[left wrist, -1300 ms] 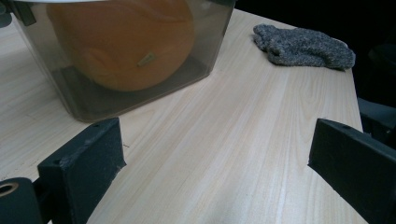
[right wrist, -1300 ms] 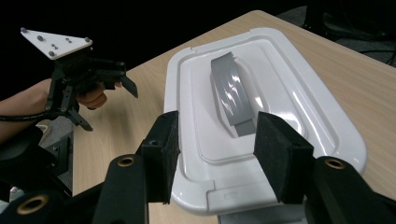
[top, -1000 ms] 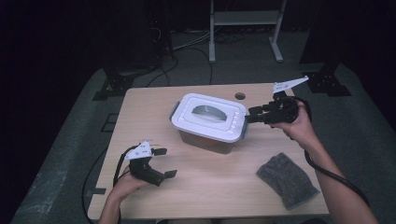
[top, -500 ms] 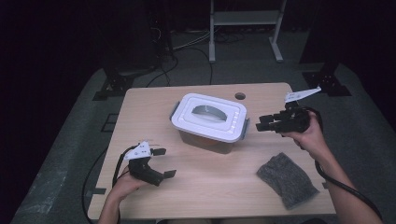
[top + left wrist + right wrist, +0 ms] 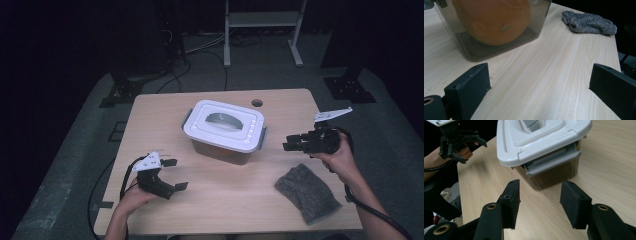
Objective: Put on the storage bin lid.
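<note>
We see the right gripper (image 5: 294,141) with jaws spread and empty, just right of the box (image 5: 223,131), facing its grey latch (image 5: 551,163), which looks flipped down. The left gripper (image 5: 172,174) sits wide apart, empty, near-left on the table (image 5: 235,200). White lid (image 5: 224,123) is on; we judge opening barely begun. Something orange (image 5: 492,18) fills the box. A grey cloth (image 5: 307,192) lies near-right.

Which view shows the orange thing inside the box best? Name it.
The left gripper view: the orange thing shows large through the box's clear wall. In the high view and the right gripper view the white lid covers it.
</note>
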Motion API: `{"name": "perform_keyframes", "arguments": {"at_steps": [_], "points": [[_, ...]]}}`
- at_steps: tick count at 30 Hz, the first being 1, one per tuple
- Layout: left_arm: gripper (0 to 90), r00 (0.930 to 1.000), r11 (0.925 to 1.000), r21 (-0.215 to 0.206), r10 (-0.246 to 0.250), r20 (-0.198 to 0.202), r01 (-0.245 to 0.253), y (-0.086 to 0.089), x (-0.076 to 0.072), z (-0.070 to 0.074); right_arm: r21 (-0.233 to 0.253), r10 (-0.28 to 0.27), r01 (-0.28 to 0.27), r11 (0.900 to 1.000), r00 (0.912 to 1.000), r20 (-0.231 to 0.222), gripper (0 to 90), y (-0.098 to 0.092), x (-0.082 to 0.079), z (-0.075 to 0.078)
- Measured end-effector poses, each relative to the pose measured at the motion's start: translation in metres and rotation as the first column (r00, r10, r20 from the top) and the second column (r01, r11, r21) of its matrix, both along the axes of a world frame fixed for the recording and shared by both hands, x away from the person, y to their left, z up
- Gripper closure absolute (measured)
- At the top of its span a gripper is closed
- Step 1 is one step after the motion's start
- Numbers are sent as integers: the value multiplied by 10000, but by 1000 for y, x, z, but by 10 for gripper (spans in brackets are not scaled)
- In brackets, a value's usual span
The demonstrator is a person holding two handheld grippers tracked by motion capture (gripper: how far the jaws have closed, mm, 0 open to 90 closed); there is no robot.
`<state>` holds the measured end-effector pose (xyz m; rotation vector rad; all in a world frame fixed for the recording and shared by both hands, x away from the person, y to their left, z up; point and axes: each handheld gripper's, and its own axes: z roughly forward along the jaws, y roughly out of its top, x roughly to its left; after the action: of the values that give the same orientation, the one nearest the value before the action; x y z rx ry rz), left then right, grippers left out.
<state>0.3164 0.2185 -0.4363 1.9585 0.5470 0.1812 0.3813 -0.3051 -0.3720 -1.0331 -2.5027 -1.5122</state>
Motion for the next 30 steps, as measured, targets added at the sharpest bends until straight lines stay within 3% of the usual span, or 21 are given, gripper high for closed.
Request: {"name": "perform_keyframes", "arguments": {"at_steps": [30], "points": [[26,10000,10000,63,-54,-15,54,-2,0,-1,223,-595,615,9979,9949,-818,488,-31,-21,-49]]}}
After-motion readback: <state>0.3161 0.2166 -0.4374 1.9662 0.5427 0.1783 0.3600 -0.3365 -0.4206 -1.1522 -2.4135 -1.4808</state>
